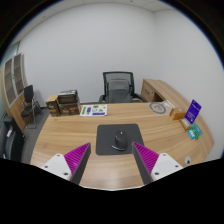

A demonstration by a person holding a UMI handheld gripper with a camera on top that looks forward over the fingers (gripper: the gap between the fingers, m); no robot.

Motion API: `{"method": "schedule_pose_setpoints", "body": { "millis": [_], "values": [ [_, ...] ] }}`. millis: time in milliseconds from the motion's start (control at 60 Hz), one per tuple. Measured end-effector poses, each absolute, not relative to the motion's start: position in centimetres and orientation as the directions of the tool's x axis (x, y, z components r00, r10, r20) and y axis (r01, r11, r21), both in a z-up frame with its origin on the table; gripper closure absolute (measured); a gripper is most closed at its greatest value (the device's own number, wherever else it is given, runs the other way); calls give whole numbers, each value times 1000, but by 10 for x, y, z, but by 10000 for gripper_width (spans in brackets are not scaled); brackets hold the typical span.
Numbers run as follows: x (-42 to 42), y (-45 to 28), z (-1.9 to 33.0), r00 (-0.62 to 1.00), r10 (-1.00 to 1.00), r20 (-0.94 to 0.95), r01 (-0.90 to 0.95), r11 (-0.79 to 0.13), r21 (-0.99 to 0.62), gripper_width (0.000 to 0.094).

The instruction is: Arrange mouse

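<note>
The tongs (112,160) hovered wide open and empty, needing a centred, level descent to straddle the mouse (120,141) on its mat (106,134).

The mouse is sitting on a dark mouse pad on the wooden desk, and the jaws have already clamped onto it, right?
Not quite. In the gripper view the mouse does sit on the dark mouse pad on the wooden desk, but the jaws have not clamped it. The gripper is open, its fingers spread apart, and the mouse lies just ahead of them, untouched.
</note>
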State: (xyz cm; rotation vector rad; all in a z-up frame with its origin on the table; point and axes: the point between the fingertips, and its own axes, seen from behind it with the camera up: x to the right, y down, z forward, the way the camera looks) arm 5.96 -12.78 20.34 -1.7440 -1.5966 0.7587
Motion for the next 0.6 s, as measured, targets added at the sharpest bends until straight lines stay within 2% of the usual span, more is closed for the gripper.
{"method": "schedule_pose_setpoints", "body": {
  "millis": [117, 233, 400, 600],
  "values": [
    [127, -140, 245, 95, 995, 14, 618, -48, -785, 76],
    [186, -147, 269, 116, 993, 13, 620, -62, -782, 78],
    [244, -163, 283, 110, 994, 8, 616, -62, -786, 75],
    [271, -167, 286, 113, 993, 29, 605, -46, -795, 77]
  ]
}}
